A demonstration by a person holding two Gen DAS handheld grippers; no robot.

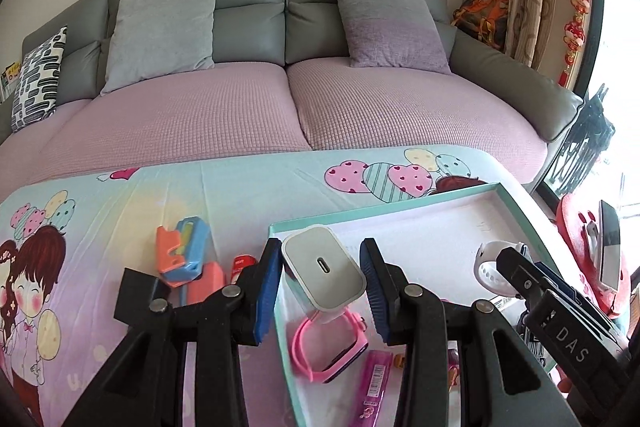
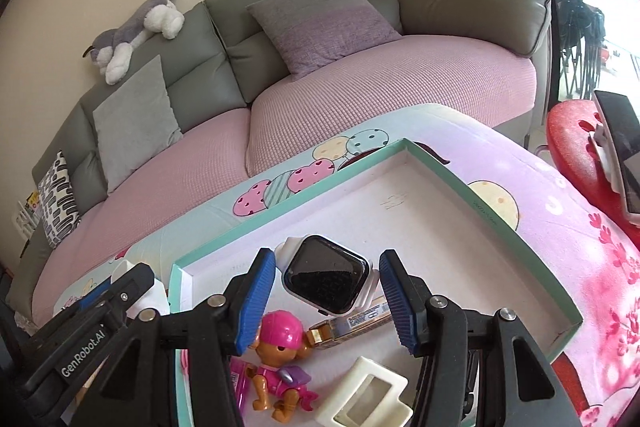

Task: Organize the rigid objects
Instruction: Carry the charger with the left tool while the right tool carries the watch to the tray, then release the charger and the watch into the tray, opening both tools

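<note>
Bright, even daylight throughout, entering from the window (image 1: 616,67) at the right edge of both views and blown out to plain white there. Soft, faint shadows only; a dim patch under the white charger (image 1: 324,267) and below the watch (image 2: 328,279) inside the teal box (image 2: 480,195). Mild sheen on the watch's dark face and on the charger's top. Strong fisheye bending: sofa (image 1: 280,27) curved like a bowl, box rims bowed, black vignette in every corner. Sharp focus in the middle and far field; slight softness on the nearest black arms and blue fingers (image 1: 266,287) at the bottom. No motion blur worth noting.
</note>
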